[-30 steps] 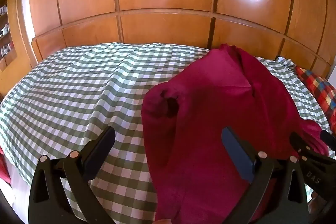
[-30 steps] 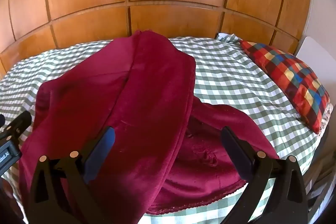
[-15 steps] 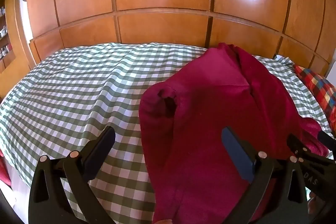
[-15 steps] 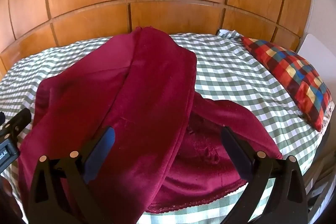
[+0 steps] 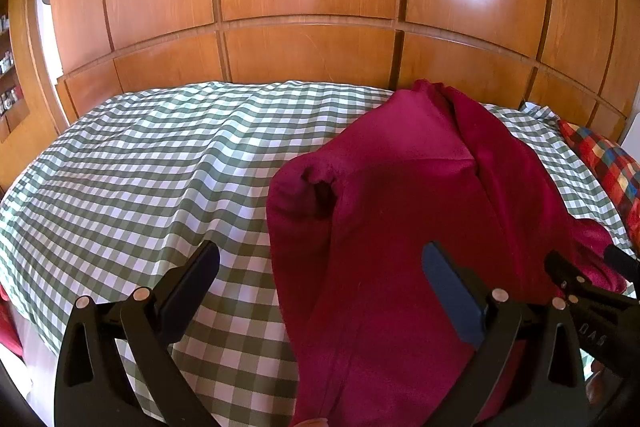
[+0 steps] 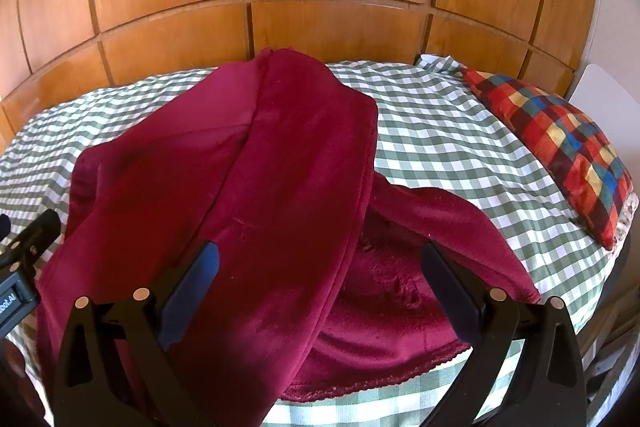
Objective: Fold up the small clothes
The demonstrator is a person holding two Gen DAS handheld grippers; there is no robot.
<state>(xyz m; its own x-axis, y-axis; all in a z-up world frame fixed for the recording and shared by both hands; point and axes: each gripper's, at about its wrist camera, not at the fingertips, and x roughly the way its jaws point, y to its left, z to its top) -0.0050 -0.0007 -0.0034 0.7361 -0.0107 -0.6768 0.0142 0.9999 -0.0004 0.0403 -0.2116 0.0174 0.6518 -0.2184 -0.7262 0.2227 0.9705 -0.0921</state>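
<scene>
A dark red fleece garment [image 5: 404, 227] lies on the green-and-white checked bed cover [image 5: 140, 179], folded lengthwise, with a second layer spread out to the right [image 6: 420, 227]. It also shows in the right wrist view [image 6: 260, 195]. My left gripper [image 5: 320, 279] is open and empty, hovering over the garment's near left edge. My right gripper [image 6: 320, 279] is open and empty above the garment's near right part. Each gripper shows at the edge of the other's view.
A wooden panelled wall [image 5: 312, 7] stands behind the bed. A red, blue and yellow checked pillow [image 6: 560, 143] lies at the bed's right side. The bed's near edge drops off below the grippers. Shelves show at the far left [image 5: 8, 83].
Both grippers have drifted slightly, the views shifting a little; the garment lies the same and both grippers stay open.
</scene>
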